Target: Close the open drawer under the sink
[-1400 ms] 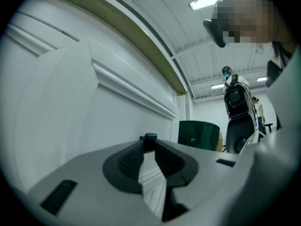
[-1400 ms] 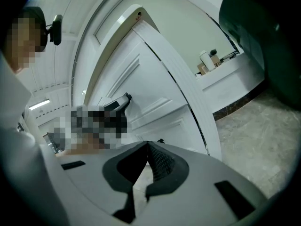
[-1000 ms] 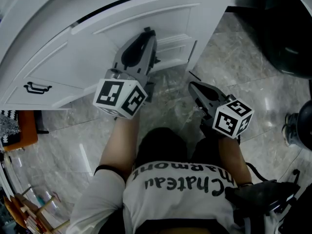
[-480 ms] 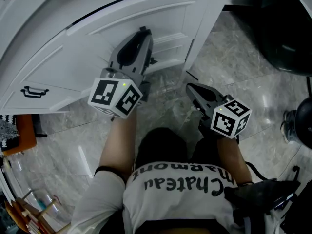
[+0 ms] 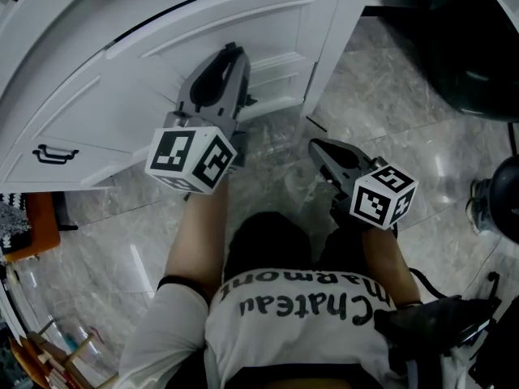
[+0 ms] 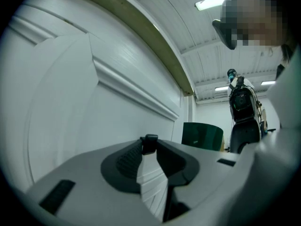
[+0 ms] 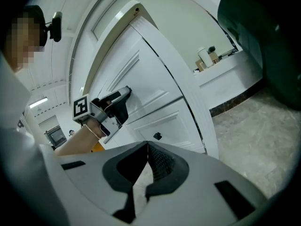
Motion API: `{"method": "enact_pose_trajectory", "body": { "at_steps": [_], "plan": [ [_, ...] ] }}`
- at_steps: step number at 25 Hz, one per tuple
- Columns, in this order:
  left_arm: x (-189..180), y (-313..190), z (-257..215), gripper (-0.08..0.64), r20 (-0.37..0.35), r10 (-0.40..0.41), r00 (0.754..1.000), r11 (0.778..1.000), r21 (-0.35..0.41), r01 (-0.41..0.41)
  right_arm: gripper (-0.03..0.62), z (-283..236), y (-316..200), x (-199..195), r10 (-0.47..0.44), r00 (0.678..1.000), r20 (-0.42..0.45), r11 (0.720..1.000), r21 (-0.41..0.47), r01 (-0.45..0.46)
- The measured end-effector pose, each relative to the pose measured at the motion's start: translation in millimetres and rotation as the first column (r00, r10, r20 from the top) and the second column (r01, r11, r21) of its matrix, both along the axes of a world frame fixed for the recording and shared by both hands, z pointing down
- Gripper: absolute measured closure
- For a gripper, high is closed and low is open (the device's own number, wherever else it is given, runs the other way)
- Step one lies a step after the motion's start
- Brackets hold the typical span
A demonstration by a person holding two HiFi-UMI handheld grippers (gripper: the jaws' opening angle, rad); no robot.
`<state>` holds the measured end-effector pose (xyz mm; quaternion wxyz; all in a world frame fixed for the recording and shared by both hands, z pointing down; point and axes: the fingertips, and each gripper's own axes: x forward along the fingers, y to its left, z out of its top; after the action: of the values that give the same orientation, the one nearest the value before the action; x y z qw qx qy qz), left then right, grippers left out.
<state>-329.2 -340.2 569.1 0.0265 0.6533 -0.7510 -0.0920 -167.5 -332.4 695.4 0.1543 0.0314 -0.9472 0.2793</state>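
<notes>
The white cabinet (image 5: 122, 79) under the sink fills the top of the head view. My left gripper (image 5: 233, 49) points level at a white drawer front (image 5: 280, 75). In the left gripper view a small black knob (image 6: 149, 143) sits between its fingertips; the left gripper (image 6: 149, 145) is opening but the pads still touch the knob. The drawer front looks about flush with the cabinet. My right gripper (image 5: 318, 144) hangs over the floor to the right, shut with nothing between its jaws (image 7: 147, 145). From that view the left gripper (image 7: 126, 91) rests against the cabinet.
A second drawer with a black knob (image 7: 157, 136) lies lower on the cabinet. A black bail handle (image 5: 49, 154) is on the left panel. A dark round bin (image 5: 478, 55) stands at the right on the marble floor (image 5: 405, 128). An orange object (image 5: 32, 221) lies at the left.
The head view has shifted slightly, so the cabinet sits a little further left. Both grippers keep their places against the cabinet and floor.
</notes>
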Motion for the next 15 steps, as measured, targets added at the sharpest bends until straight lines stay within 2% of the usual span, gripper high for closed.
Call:
{"method": "enact_pose_trajectory", "body": {
  "at_steps": [4,8,12,15],
  "plan": [
    [-0.1,1.8,1.0,0.466,0.014,-0.019,1.0,1.0,-0.001,0.019,0.581,1.6,0.7,2.1,0.003,1.0,0.0,1.0,-0.014,-0.003],
    [0.8,-0.4,-0.3,0.466,0.044,-0.03,0.999,0.999,-0.026,0.031,0.581,8.9,1.6,3.2,0.01,1.0,-0.005,0.997,-0.076,-0.011],
    [2.4,-3.5,-3.4,0.468,0.16,-0.041,0.986,0.989,-0.136,0.063,0.581,4.4,16.4,4.1,-0.012,1.0,0.018,0.984,-0.175,0.015],
    [3.4,-3.0,-1.2,0.468,0.143,-0.011,0.99,0.973,-0.228,0.044,0.581,-4.6,34.6,7.3,-0.026,0.999,0.031,0.968,-0.25,0.033]
  ]
}}
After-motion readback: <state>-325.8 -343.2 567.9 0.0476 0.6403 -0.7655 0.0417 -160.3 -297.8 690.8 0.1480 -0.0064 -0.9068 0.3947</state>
